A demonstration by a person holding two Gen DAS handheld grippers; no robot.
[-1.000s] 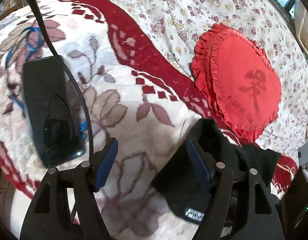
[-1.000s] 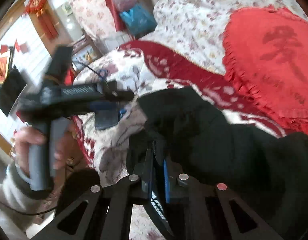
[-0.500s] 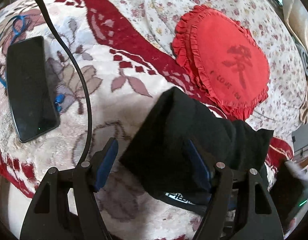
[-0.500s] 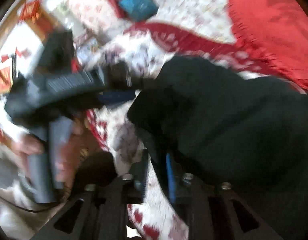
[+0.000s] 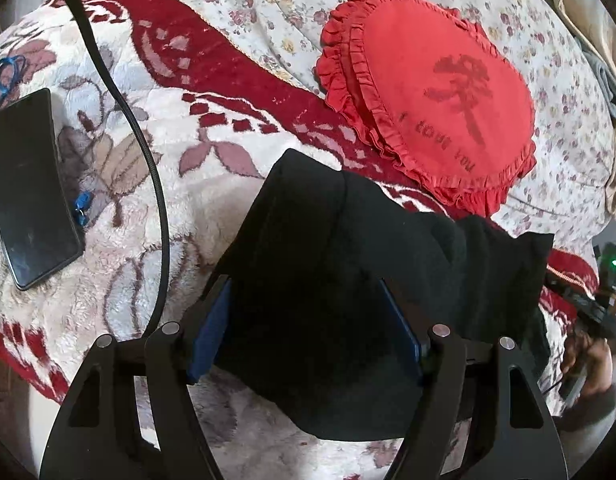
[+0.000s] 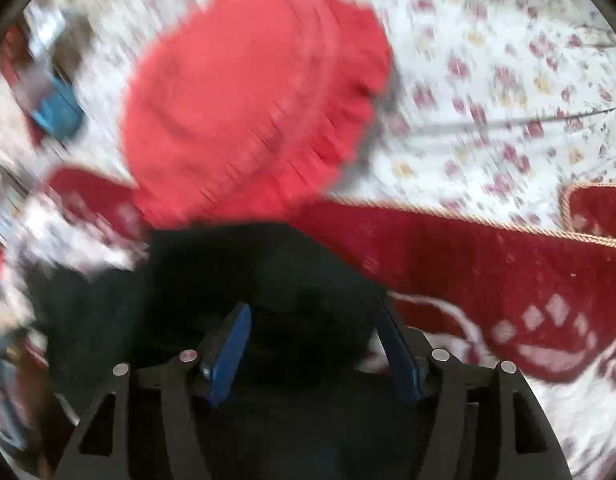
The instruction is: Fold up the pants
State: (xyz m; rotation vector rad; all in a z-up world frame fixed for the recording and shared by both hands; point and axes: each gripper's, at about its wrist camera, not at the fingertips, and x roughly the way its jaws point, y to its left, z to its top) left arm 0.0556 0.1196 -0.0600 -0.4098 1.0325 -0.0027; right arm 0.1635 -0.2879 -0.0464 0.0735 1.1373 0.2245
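Note:
The black pants (image 5: 348, 264) lie folded in a thick bundle on the flowered blanket (image 5: 147, 184). My left gripper (image 5: 303, 328) is open, its blue pads on either side of the bundle's near end, not closed on it. In the blurred right wrist view the pants (image 6: 243, 276) lie in front of my right gripper (image 6: 314, 344), which is open with cloth between its spread blue fingers (image 6: 231, 344). The right hand and its gripper handle show at the right edge of the left wrist view (image 5: 588, 344).
A red frilled heart cushion (image 5: 436, 96) lies just beyond the pants on the floral sheet (image 5: 548, 60); it also shows in the right wrist view (image 6: 251, 96). A black phone (image 5: 27, 184) lies at the left on the blanket. A black cable (image 5: 143, 152) crosses the blanket.
The right gripper carried the pants' end over towards the left gripper, then opened and let go while swinging right. The folded bundle now lies between the left gripper's open fingers.

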